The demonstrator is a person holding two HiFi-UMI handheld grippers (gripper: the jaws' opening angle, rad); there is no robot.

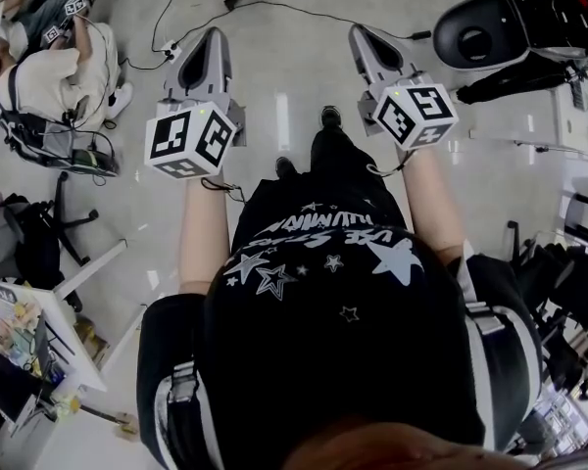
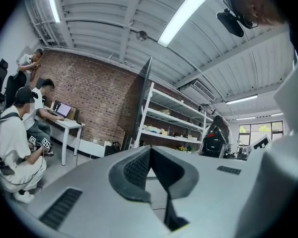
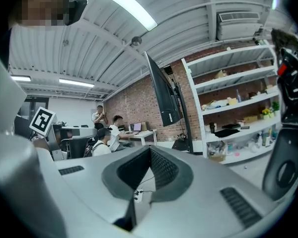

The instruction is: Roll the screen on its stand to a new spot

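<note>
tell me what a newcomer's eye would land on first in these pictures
The left hand-held gripper and right hand-held gripper, both shut on nothing, point ahead over the floor in the head view. In the gripper views a tall dark screen on its stand rises ahead, against a brick wall beside shelves.

Shirt print point(image 1: 325, 235) upside-down, not legible.

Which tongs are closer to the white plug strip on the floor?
Left. The left tongs point just right of the plug strip in the head view; the right tongs are much farther to the right.
</note>
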